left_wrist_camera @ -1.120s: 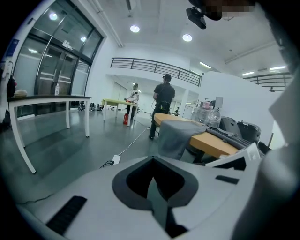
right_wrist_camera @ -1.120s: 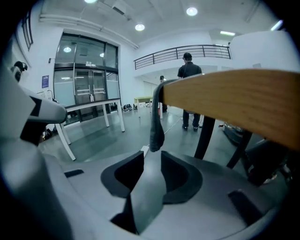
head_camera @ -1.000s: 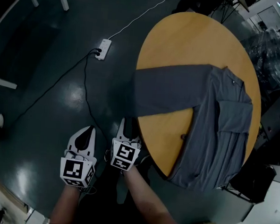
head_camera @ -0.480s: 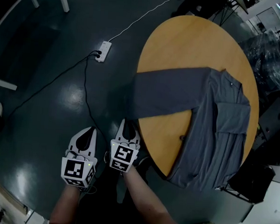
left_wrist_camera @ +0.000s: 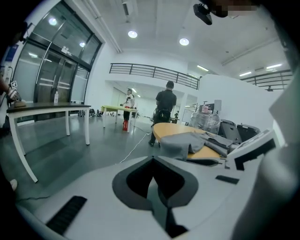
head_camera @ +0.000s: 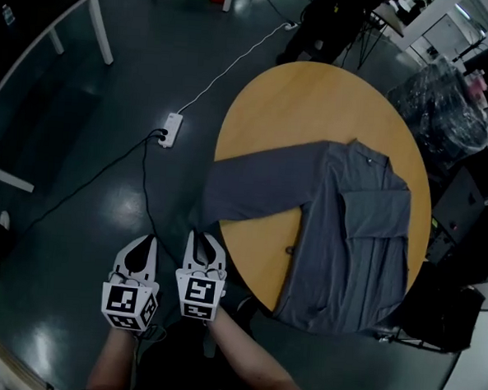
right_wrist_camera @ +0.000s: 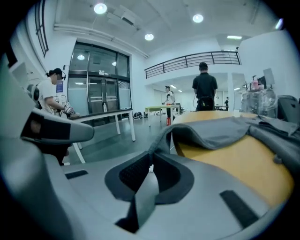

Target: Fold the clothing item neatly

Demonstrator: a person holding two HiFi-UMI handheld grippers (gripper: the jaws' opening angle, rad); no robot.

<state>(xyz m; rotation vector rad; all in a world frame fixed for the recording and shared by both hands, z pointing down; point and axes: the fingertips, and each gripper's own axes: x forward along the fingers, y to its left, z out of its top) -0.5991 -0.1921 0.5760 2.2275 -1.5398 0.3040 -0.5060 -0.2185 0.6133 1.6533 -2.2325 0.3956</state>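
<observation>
Jaws of the right gripper [right_wrist_camera: 151, 161] have just been closing and now pinch the outstretched sleeve [head_camera: 253, 186] of the grey shirt [head_camera: 339, 262] where it overhangs the desk [head_camera: 315, 104], the left gripper [left_wrist_camera: 153, 161] is clenched empty, and the other sleeve [head_camera: 379, 215] is folded in, the body not yet.

The left claw [head_camera: 144, 243] and right claw [head_camera: 202, 239] are built as white, pointed shells lined with dark grey pads [left_wrist_camera: 133, 180]. A cube [head_camera: 128, 305] printed with black-and-white square markers is mounted behind each.
</observation>
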